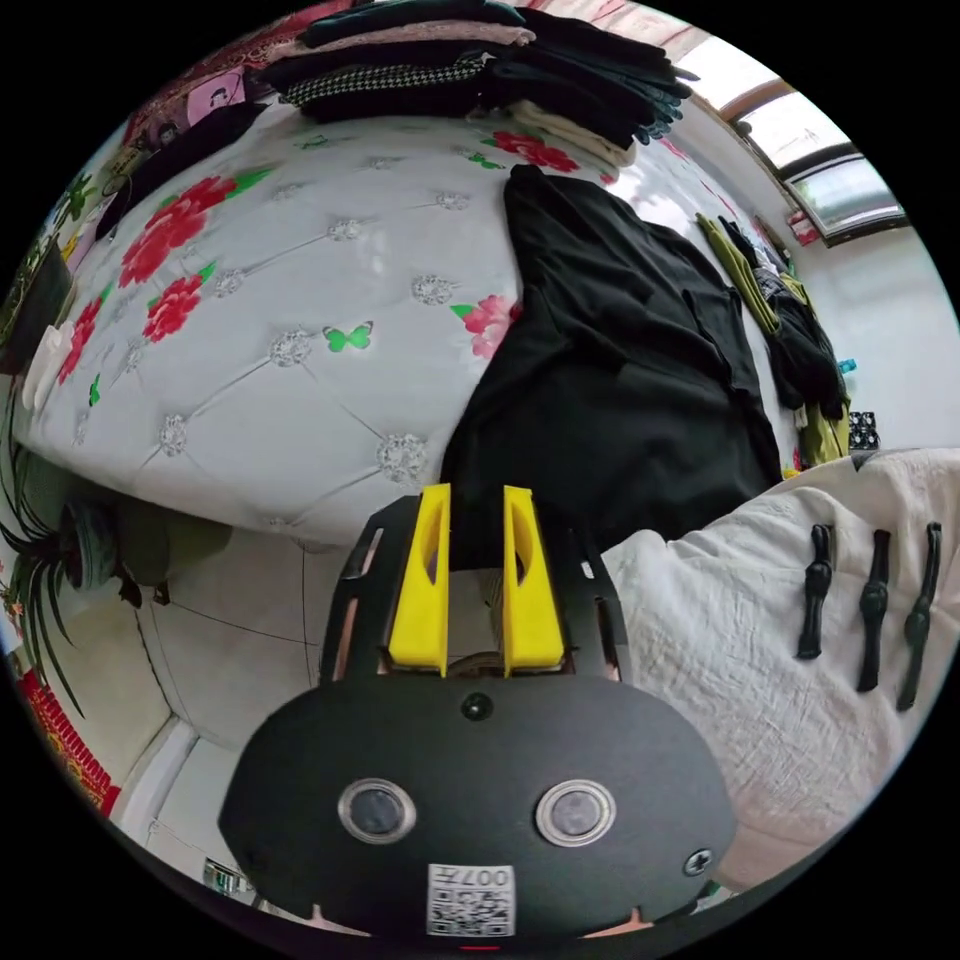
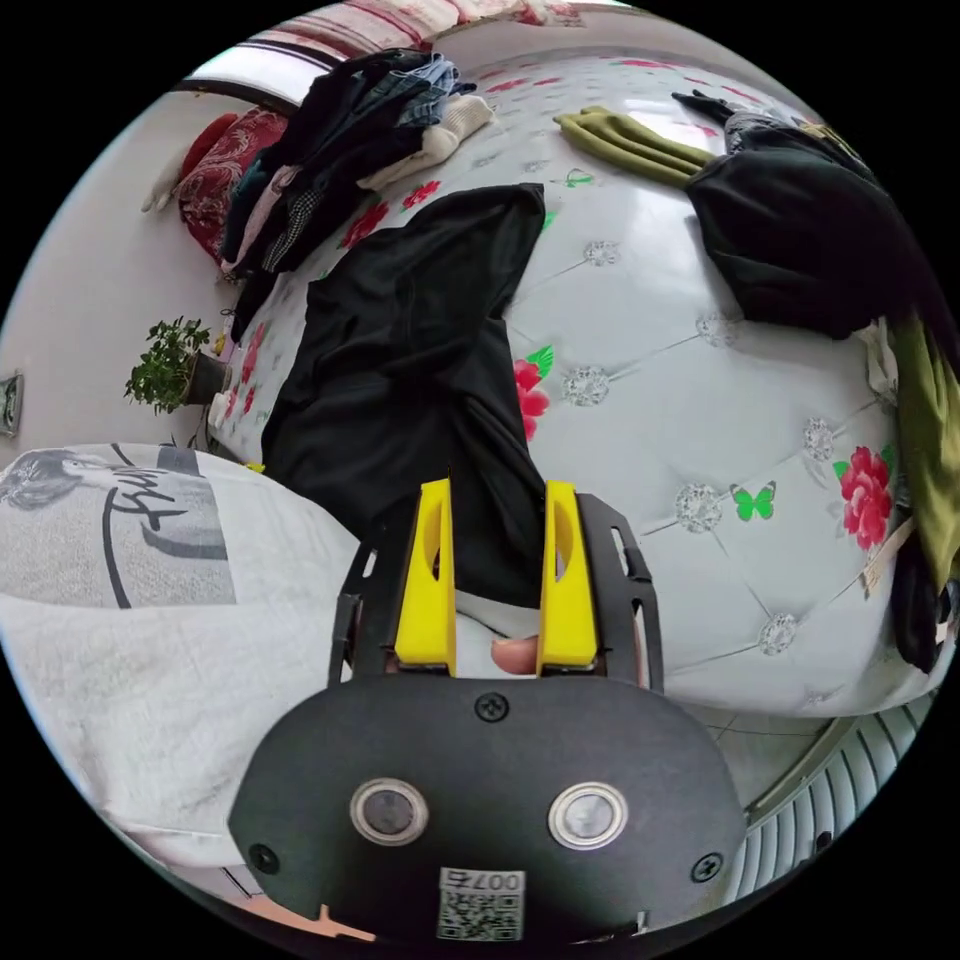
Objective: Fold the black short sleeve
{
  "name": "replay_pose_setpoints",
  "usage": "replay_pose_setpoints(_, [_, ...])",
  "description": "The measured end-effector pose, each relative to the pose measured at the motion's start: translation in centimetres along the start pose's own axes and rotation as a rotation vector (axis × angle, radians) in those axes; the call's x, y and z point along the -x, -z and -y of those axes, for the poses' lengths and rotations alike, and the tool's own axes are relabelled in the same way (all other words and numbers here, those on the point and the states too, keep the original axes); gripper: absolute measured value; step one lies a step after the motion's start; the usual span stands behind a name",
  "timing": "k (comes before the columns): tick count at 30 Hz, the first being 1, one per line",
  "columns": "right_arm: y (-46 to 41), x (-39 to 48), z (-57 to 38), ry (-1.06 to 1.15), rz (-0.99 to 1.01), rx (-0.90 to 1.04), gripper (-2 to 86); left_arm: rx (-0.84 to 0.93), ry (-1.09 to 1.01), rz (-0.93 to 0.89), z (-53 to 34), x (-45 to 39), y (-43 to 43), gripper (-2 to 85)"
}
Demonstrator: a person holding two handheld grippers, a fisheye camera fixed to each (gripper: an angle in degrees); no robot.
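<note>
left gripper view shows the black short sleeve (image 1: 620, 370) spread on the white tufted mattress (image 1: 290, 400), its near hem hanging at the mattress edge right in front of the left gripper (image 1: 476, 500). that gripper's yellow jaws stand a little apart with the hem just beyond their tips; whether they touch cloth i cannot tell. right gripper view shows the right gripper (image 2: 496, 495) with jaws parted wider, over the same hem, nothing pinched. the garment looks partly gathered, one side already turned inward with creases down the middle, so i judge the fold is begun but not finished: the lengthwise halves and the final fold up remain. beside the garment, the mattress is bare toward its flower prints, giving room to sweep. beyond the garment's far end sit stacked clothes (image 1: 480, 60), and a loose dark pile (image 2: 800, 240) lies well apart from it.
</note>
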State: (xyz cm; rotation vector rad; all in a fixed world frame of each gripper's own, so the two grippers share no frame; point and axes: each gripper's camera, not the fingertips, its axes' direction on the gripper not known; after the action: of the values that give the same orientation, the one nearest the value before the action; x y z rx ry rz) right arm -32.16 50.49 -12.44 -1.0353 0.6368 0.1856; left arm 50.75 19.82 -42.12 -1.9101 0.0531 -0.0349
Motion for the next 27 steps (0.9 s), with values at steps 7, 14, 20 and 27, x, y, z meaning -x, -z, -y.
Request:
replay_pose_setpoints(7, [-1.8, 3.8, -0.3, 0.121, -0.057, 0.089, 8.7, 0.047, -0.075, 0.19, 1.0, -2.7, -1.6, 7.7])
replay_pose_setpoints(14, [2.3, 4.1, 0.0, 0.171, -0.131, 0.067, 7.9, -0.028, -0.036, 0.199, -0.2, -1.4, 0.4, 7.2])
replay_pose_setpoints(20, [3.6, 1.9, -0.6, 0.14, -0.058, 0.094, 6.6, 0.054, 0.12, 0.088, -1.8, 4.1, -1.3, 9.0])
replay_pose_setpoints(27, [5.1, 1.2, -0.6, 0.161, -0.042, 0.105, 1.5, 0.086, 0.054, 0.08, -1.4, 6.4, -0.4, 0.3])
